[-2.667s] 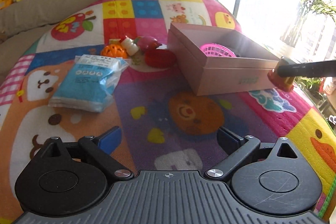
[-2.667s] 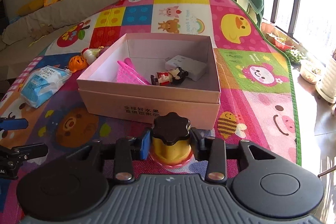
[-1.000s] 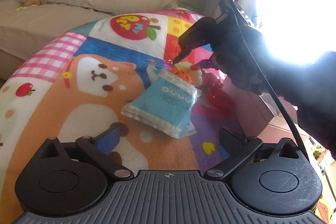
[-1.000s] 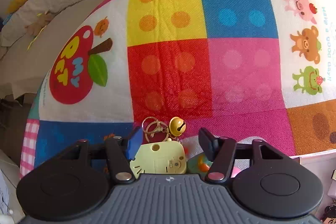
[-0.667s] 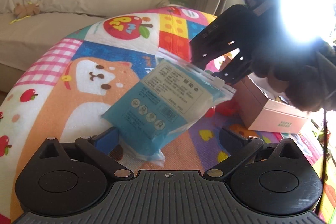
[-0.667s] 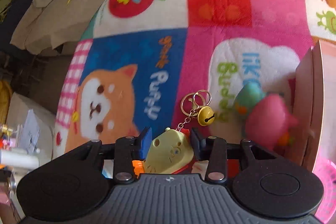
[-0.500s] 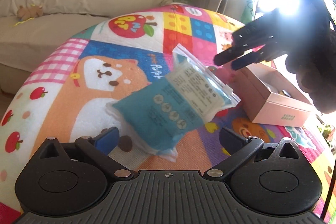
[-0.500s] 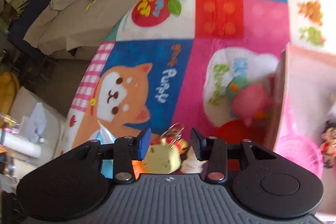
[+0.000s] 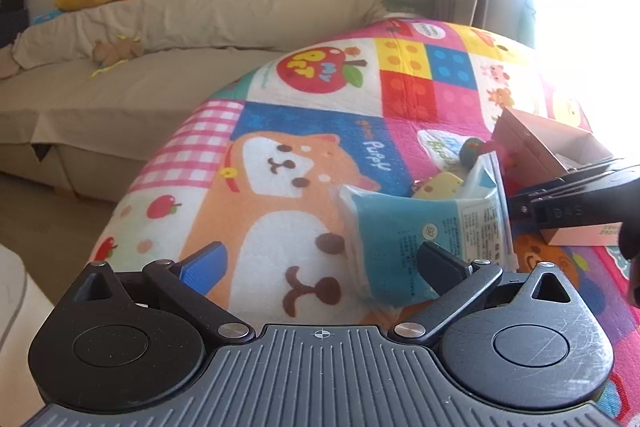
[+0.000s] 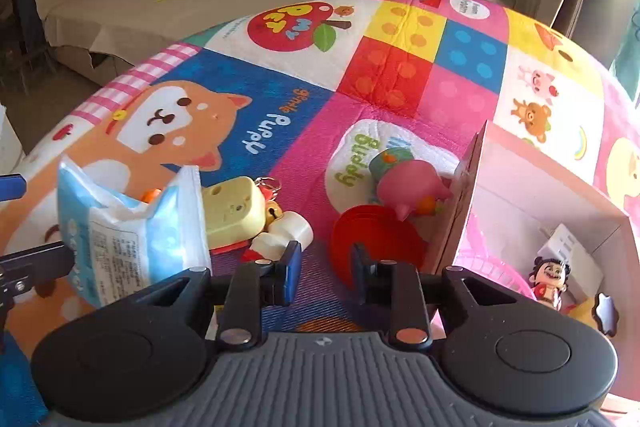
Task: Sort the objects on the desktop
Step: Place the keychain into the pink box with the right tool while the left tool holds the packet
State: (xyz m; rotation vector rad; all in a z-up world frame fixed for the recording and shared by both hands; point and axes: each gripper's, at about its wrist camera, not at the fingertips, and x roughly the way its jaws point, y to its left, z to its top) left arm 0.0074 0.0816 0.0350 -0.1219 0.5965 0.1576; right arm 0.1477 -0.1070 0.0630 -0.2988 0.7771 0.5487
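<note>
My left gripper (image 9: pixel 320 263) is open; a blue wet-wipes pack (image 9: pixel 424 239) stands bent against its right finger and also shows in the right wrist view (image 10: pixel 128 227). My right gripper (image 10: pixel 322 273) is open and empty above the mat, near a red lid (image 10: pixel 376 239). A yellow keychain toy (image 10: pixel 234 213) with a bell lies on the mat beside a white toy (image 10: pixel 286 235). A pink pig toy (image 10: pixel 408 193) lies against the pink box (image 10: pixel 460 211), which holds a pink basket (image 10: pixel 492 267) and a doll (image 10: pixel 550 281).
A colourful play mat (image 10: pixel 280 123) covers the floor. A beige sofa (image 9: pixel 160 39) with plush toys runs along the back. Bright window glare fills the right of the left wrist view. The right gripper's body (image 9: pixel 576 203) reaches in from the right.
The right gripper has let go of the yellow keychain toy, which now lies on the mat, and has pulled back. The wipes pack has shifted right, against the left gripper's right finger.
</note>
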